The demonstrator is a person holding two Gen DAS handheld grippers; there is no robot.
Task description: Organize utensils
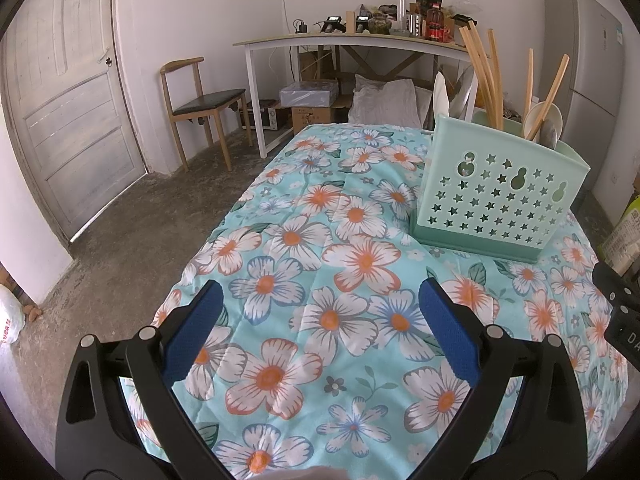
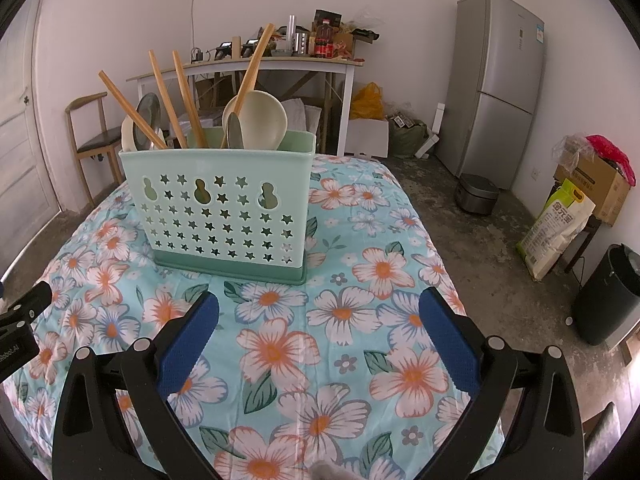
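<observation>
A mint-green utensil holder (image 2: 224, 216) with star-shaped holes stands on the flowered tablecloth (image 2: 340, 320). It holds wooden chopsticks (image 2: 180, 96), a cream ladle (image 2: 260, 120) and metal spoons (image 2: 235, 130). In the left wrist view the same holder (image 1: 496, 196) stands far right, with chopsticks (image 1: 482, 76) sticking up. My left gripper (image 1: 320, 300) hovers open over bare cloth, well short of the holder. My right gripper (image 2: 320, 304) is open too, just in front of the holder, with nothing between its fingers.
The table edge drops to a concrete floor on the left (image 1: 132, 232) and right (image 2: 500, 248). A wooden chair (image 1: 200, 108), a cluttered white desk (image 1: 344, 40), a fridge (image 2: 500, 84), a black bin (image 2: 608, 296) and boxes (image 2: 600, 184) stand around.
</observation>
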